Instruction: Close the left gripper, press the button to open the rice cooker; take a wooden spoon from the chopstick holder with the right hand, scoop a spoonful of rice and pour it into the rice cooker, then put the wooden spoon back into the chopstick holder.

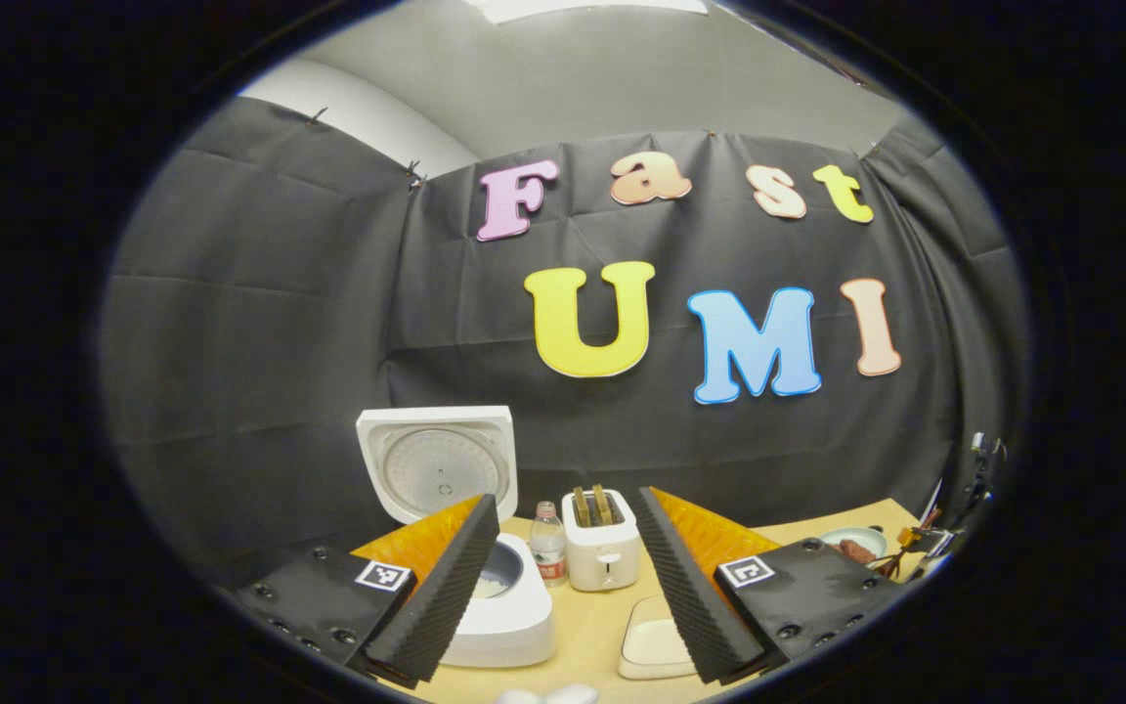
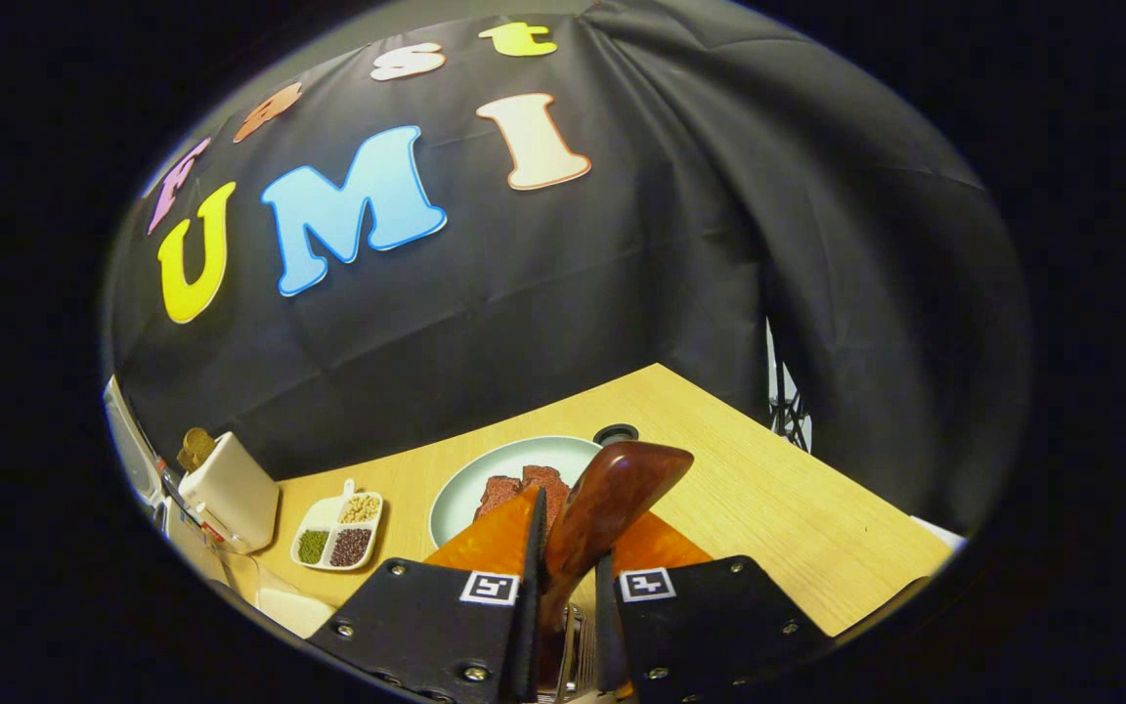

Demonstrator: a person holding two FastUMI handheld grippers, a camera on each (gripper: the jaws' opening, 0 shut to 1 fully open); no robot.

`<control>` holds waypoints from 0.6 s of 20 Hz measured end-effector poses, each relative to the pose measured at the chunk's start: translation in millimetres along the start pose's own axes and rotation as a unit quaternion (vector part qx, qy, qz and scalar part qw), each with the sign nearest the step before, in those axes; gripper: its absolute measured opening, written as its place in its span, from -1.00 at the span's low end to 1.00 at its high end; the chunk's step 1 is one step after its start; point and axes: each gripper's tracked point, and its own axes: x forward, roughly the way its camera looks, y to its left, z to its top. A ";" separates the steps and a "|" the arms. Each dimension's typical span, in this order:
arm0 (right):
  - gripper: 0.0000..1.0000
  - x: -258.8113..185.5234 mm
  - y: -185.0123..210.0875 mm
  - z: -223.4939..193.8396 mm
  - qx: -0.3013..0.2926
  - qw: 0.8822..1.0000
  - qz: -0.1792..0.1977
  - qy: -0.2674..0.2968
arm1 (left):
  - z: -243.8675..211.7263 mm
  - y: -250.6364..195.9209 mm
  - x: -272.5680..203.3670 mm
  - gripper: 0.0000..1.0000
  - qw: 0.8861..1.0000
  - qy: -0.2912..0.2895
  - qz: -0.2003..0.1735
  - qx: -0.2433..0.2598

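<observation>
Between the right hand-held gripper's [image 2: 565,548] fingers, wooden spoon [image 2: 612,499].

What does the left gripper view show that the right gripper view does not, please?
Left gripper view: the rice cooker with its lid up, a bottle and the open left gripper.
Right gripper view: the right gripper shut on the spoon, and a divided dish of beans.
Both: the toaster, the plate and the table.
</observation>
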 end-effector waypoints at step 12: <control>-0.64 -29.7 28.1 26.7 -0.063 0.998 -0.005 -0.024 | -3.0 30.2 -2.0 0.96 1.000 0.000 0.005 -0.003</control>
